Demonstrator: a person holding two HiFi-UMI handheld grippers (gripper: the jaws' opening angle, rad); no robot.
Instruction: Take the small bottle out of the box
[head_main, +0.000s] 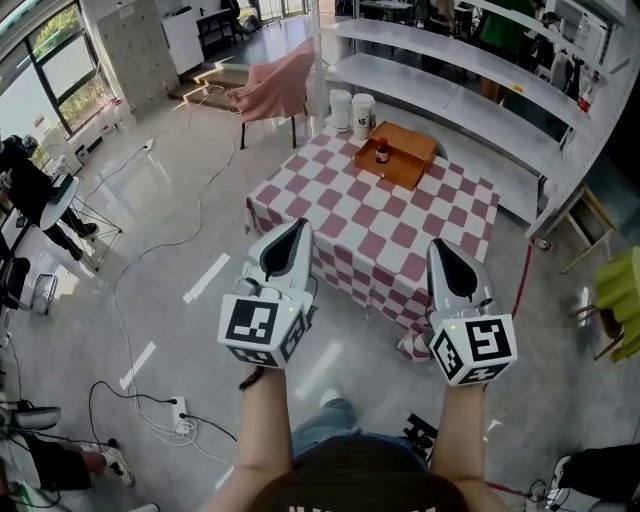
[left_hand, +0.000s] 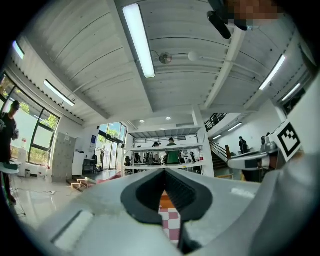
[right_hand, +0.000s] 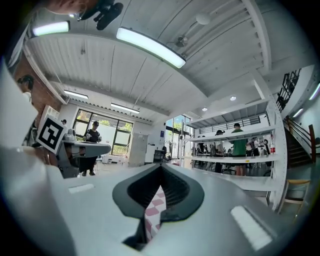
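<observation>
A small dark bottle with a red cap (head_main: 382, 151) stands upright in a shallow orange-brown box (head_main: 410, 152) at the far side of a table with a red-and-white checked cloth (head_main: 380, 235). My left gripper (head_main: 299, 225) and right gripper (head_main: 437, 246) are held side by side in front of the table's near edge, well short of the box. Both are shut with nothing between the jaws. In the left gripper view the tips (left_hand: 164, 170) meet, with a strip of checked cloth and box showing through below them. The right gripper view shows its tips (right_hand: 161, 166) closed too.
Two white containers (head_main: 352, 111) stand behind the box. A pink-draped chair (head_main: 272, 90) is left of the table, and long grey shelving (head_main: 470, 95) runs behind it. Cables and a power strip (head_main: 180, 408) lie on the floor at left. People stand at the far left.
</observation>
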